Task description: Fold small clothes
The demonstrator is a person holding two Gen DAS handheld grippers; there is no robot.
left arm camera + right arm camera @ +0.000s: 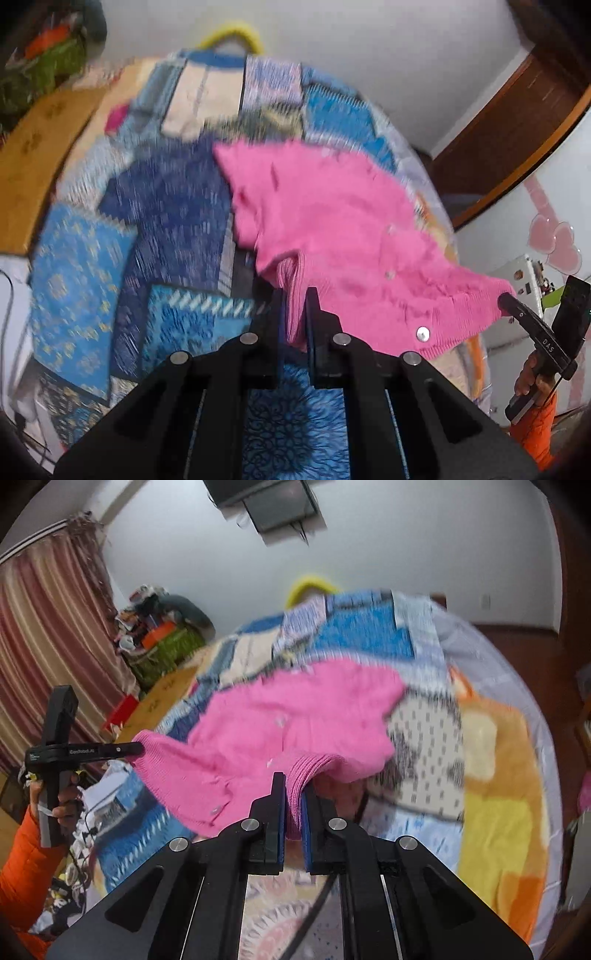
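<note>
A small pink knitted cardigan (332,221) with snap buttons hangs stretched above the bed. My left gripper (295,291) is shut on one ribbed hem corner of it. My right gripper (294,779) is shut on the other ribbed corner; the cardigan (295,716) spreads out ahead of it. In the left wrist view the right gripper (504,301) bites the cardigan's far edge. In the right wrist view the left gripper (138,748) holds the garment's left end. The far part of the cardigan rests on the quilt.
A blue patchwork quilt (166,221) covers the bed; orange and yellow patches (498,775) lie to the right. A wooden headboard (33,155) runs along the left. Clutter (162,635) is piled by the curtain (48,646). A yellow ring (232,35) sits behind the bed.
</note>
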